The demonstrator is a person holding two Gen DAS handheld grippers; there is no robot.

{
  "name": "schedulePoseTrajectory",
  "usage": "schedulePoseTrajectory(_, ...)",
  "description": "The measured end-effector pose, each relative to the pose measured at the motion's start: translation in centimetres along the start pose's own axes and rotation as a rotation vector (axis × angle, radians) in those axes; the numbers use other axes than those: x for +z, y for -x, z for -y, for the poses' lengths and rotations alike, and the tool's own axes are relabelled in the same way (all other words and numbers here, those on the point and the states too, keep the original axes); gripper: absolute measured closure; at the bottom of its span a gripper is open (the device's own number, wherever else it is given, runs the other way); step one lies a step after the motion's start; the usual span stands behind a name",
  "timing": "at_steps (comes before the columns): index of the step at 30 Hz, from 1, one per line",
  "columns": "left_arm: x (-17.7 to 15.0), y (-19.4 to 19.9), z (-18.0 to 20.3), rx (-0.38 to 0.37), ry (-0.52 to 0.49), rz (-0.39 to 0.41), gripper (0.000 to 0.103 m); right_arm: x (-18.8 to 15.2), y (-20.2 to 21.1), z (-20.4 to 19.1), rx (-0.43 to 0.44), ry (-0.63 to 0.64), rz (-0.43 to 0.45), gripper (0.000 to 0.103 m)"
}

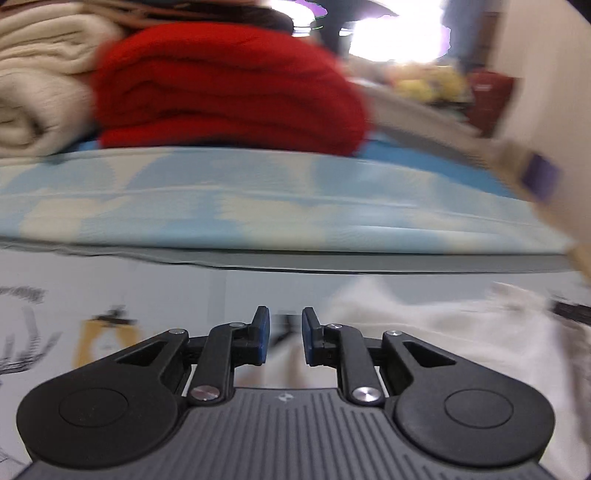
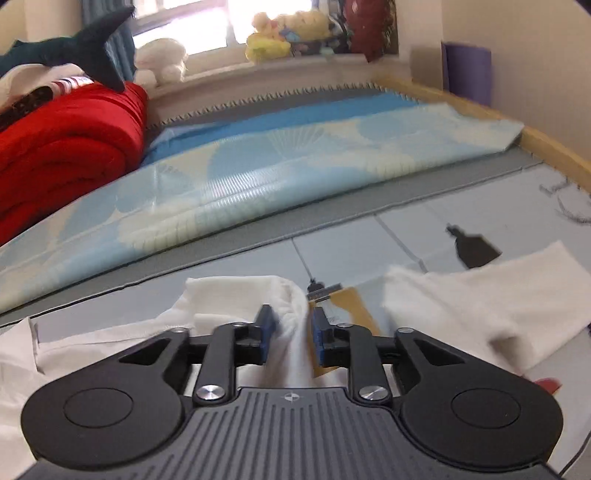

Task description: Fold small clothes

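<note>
Right tool (image 2: 291,334) has its blue-padded fingers (image 2: 266,334) either side of a raised ridge of soft white cloth (image 2: 295,332); the pads sit near the fabric, but whether they pinch it cannot be told through the blur. That white garment (image 2: 476,299) lies rumpled on a pale printed floor mat (image 2: 369,243), one flat sleeve-like flap spread to the right. Left tool (image 1: 284,338) stands open with a narrow gap between its pads, nothing in it, the same white fabric (image 1: 443,332) lying just right of it. Both tools are black plastic with ribbed grey bodies. Dark drawings and scrawled lettering mark the mat, unreadable. Beyond lies a ribbed blue-and-cream quilt (image 2: 258,173), then a plush red folded blanket (image 2: 66,147), a cream knit blanket (image 1: 40,81), a dark shark toy (image 2: 88,48) and yellow plush toys (image 2: 284,33) on the sill.
</note>
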State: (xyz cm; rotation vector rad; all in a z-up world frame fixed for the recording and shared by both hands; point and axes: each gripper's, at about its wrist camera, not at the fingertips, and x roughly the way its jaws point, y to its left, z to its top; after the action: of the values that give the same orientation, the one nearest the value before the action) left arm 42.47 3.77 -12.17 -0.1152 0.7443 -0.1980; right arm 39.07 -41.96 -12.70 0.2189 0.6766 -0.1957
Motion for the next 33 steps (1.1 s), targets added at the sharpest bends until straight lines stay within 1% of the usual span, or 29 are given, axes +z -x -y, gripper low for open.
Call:
schedulePoseTrajectory(1, -0.1, 0.4, 0.8, -0.061, -0.014, -0.021, 0.084, 0.1, 0.5, 0.0, -0.008, 0.023, 0.014, 0.067)
schedulePoseTrajectory(3, -1.3, 0.5, 2.1, -0.209, -0.033, -0.125, 0.077, 0.7, 2.1, 0.5, -0.032, 0.026, 0.039, 0.063)
schedulePoseTrajectory(4, -2.3, 0.3, 2.8, -0.244, -0.061, -0.181, 0.076, 1.0, 3.0, 0.9, -0.029, -0.006, 0.043, 0.063)
schedulePoseTrajectory(5, -3.9, -0.1, 3.5, -0.210, -0.130, -0.234, 0.076, 1.4, 3.9, 1.6, -0.016, -0.042, 0.040, 0.063)
schedulePoseTrajectory(6, -5.2, -0.7, 3.9, -0.147, -0.192, -0.281, 0.076, 1.6, 4.7, 2.3, -0.001, -0.075, 0.034, 0.063)
schedulePoseTrajectory(7, -6.6, -1.4, 3.8, -0.047, -0.263, -0.353, 0.077, 1.7, 6.1, 2.7, 0.016, -0.101, 0.031, 0.063)
schedulePoseTrajectory(8, -7.3, -1.0, 3.2, -0.011, -0.292, -0.356, 0.075, 1.6, 7.6, 3.0, 0.031, -0.109, 0.032, 0.063)
schedulePoseTrajectory(9, -7.1, -0.1, 2.9, 0.026, -0.285, -0.349, 0.071, 1.5, 9.3, 3.2, 0.046, -0.095, 0.030, 0.063)
schedulePoseTrajectory(10, -6.5, 0.6, 2.6, 0.071, -0.260, -0.379, 0.073, 1.3, 10.9, 3.4, 0.059, -0.069, 0.028, 0.063)
schedulePoseTrajectory(11, -5.7, 2.0, 2.4, 0.129, -0.229, -0.385, 0.073, 1.0, 12.4, 3.4, 0.068, -0.035, 0.028, 0.062)
schedulePoseTrajectory(12, -5.0, 4.1, 2.3, 0.154, -0.208, -0.355, 0.074, 0.6, 14.1, 3.5, 0.076, -0.003, 0.030, 0.059)
schedulePoseTrajectory(13, -4.5, 6.2, 2.3, 0.149, -0.194, -0.331, 0.073, 0.1, 15.8, 3.7, 0.091, 0.031, 0.032, 0.058)
schedulePoseTrajectory(15, -3.8, 10.2, 2.4, 0.107, -0.189, -0.308, 0.073, -1.1, 18.9, 4.2, 0.109, 0.091, 0.018, 0.058)
schedulePoseTrajectory(17, -4.6, 15.0, 2.8, 0.072, -0.189, -0.270, 0.071, -2.8, 22.0, 5.2, 0.110, 0.130, -0.012, 0.059)
schedulePoseTrajectory(18, -4.9, 16.6, 3.0, 0.066, -0.177, -0.254, 0.071, -3.8, 23.6, 5.7, 0.108, 0.146, -0.025, 0.062)
schedulePoseTrajectory(19, -5.7, 18.4, 3.2, 0.061, -0.151, -0.237, 0.071, -4.8, 25.2, 6.2, 0.107, 0.151, -0.031, 0.066)
schedulePoseTrajectory(20, -6.9, 20.4, 3.0, 0.051, -0.103, -0.221, 0.071, -5.9, 26.5, 6.7, 0.113, 0.147, -0.040, 0.074)
schedulePoseTrajectory(21, -7.8, 22.1, 2.7, 0.033, -0.050, -0.213, 0.071, -7.2, 27.9, 7.3, 0.121, 0.139, -0.053, 0.078)
schedulePoseTrajectory(23, -11.4, 25.3, 2.2, -0.027, 0.053, -0.208, 0.071, -10.6, 30.6, 8.7, 0.129, 0.118, -0.078, 0.078)
schedulePoseTrajectory(24, -12.5, 25.9, 2.4, -0.039, 0.067, -0.212, 0.071, -12.6, 31.6, 9.4, 0.123, 0.106, -0.110, 0.078)
schedulePoseTrajectory(26, -15.9, 27.0, 2.3, -0.026, 0.061, -0.237, 0.071, -15.5, 32.4, 10.2, 0.084, 0.102, -0.207, 0.076)
schedulePoseTrajectory(28, -18.0, 27.4, 2.3, -0.018, 0.038, -0.267, 0.071, -17.9, 33.5, 11.5, 0.110, 0.014, -0.239, 0.074)
schedulePoseTrajectory(29, -18.9, 27.5, 2.4, -0.011, 0.019, -0.276, 0.071, -19.1, 33.6, 12.2, 0.120, -0.031, -0.263, 0.071)
schedulePoseTrajectory(30, -19.6, 27.4, 2.2, -0.002, 0.019, -0.285, 0.071, -20.4, 33.5, 12.9, 0.110, -0.070, -0.287, 0.071)
schedulePoseTrajectory(32, -21.1, 26.8, 1.3, -0.011, 0.067, -0.317, 0.071, -22.7, 33.3, 14.1, 0.104, -0.136, -0.331, 0.069)
schedulePoseTrajectory(33, -21.9, 26.5, 1.0, -0.021, 0.085, -0.333, 0.071, -23.5, 33.1, 14.2, 0.112, -0.139, -0.345, 0.069)
